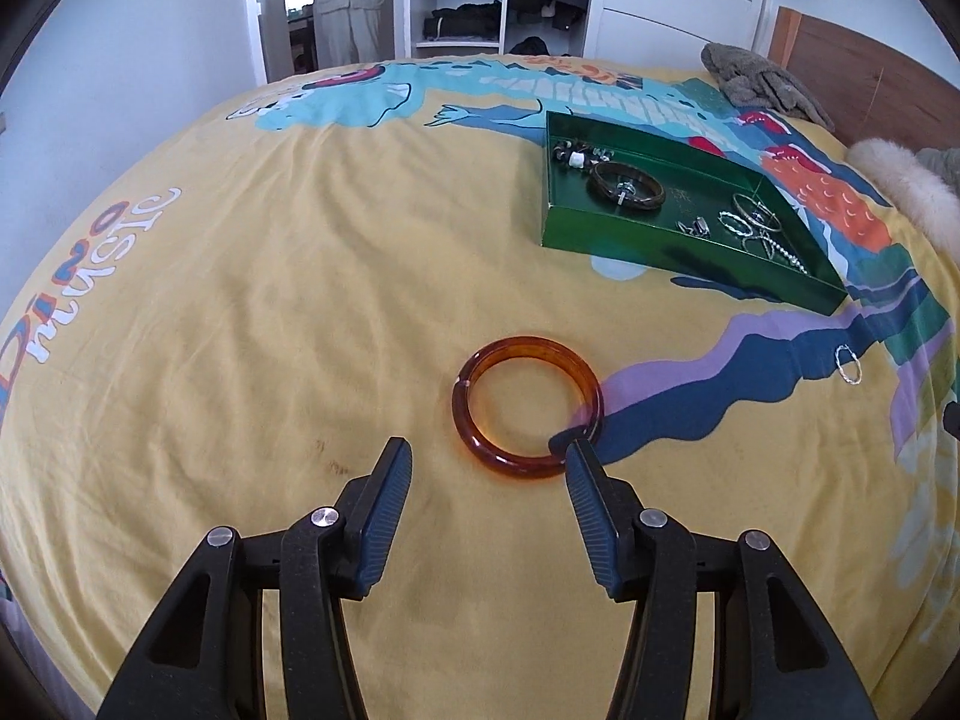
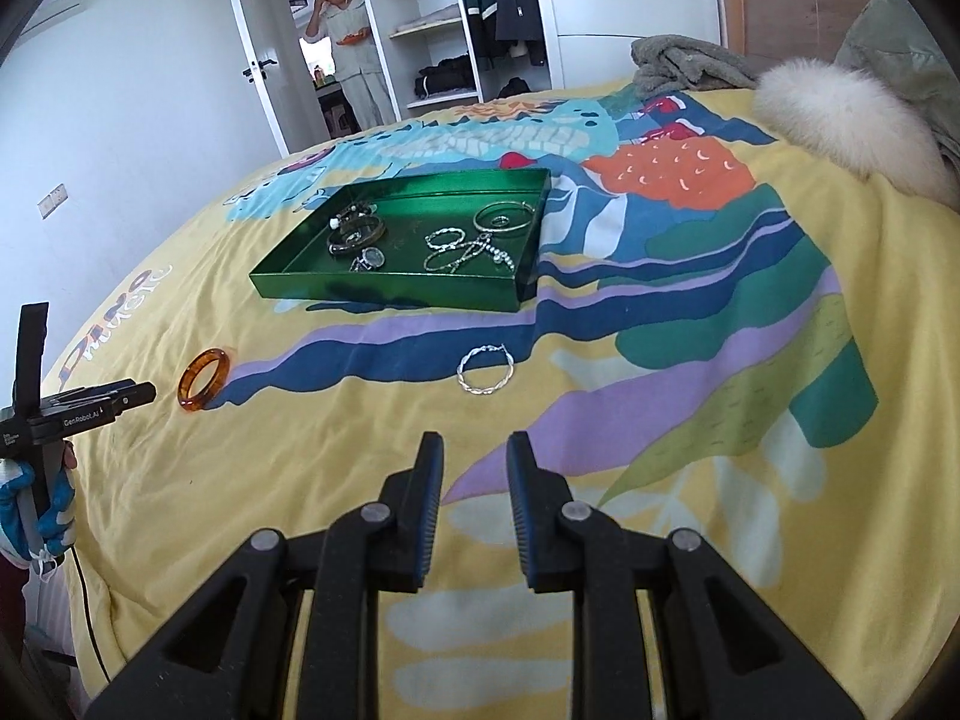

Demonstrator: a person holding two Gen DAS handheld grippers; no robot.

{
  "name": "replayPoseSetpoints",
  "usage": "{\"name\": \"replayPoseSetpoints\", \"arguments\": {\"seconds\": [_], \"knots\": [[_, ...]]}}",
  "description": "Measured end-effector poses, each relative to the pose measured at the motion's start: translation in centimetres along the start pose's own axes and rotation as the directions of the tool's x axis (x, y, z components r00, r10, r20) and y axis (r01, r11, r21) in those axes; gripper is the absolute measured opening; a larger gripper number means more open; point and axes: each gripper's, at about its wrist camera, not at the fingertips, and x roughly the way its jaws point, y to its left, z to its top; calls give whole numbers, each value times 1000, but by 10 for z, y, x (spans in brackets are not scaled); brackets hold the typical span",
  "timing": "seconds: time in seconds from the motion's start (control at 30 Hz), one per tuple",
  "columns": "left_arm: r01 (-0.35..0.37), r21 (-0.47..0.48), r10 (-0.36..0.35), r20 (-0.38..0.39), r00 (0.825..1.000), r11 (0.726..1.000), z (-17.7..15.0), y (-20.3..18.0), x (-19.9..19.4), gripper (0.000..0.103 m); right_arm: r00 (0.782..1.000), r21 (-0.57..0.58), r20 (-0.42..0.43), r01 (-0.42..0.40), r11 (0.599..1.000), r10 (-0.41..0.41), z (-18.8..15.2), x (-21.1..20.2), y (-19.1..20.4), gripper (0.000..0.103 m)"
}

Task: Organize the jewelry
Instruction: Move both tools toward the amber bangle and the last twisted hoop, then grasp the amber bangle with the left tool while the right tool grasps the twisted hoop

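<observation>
An amber bangle (image 1: 528, 407) lies flat on the yellow bedspread, just ahead of my left gripper (image 1: 489, 459), which is open and empty with its right fingertip at the bangle's near rim. The bangle also shows in the right wrist view (image 2: 204, 387). A twisted silver bracelet (image 2: 485, 376) lies on the bedspread ahead of my right gripper (image 2: 475, 450), which is open and empty; it shows small in the left wrist view (image 1: 849, 365). A green tray (image 2: 384, 291) holds several bangles, bracelets and small pieces; it also shows in the left wrist view (image 1: 600, 234).
A grey towel (image 2: 684, 63) and a white fur piece (image 2: 840, 120) lie by the wooden headboard (image 1: 870, 72). A person (image 2: 354, 54) stands at the doorway by open wardrobe shelves (image 2: 420, 30). The left gripper (image 2: 129, 393) shows at the bed's left edge.
</observation>
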Motion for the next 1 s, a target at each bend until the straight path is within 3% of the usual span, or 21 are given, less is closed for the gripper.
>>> {"name": "replayPoseSetpoints", "arguments": {"seconds": [0.47, 1.0], "knots": [[-16, -44, 12, -90, 996, 999, 12, 12, 66, 47, 996, 8, -84, -1, 1000, 1, 27, 78, -15, 21], [-19, -11, 18, -83, 996, 1000, 13, 8, 75, 48, 983, -70, -182, -30, 997, 17, 38, 140, -20, 21]]}}
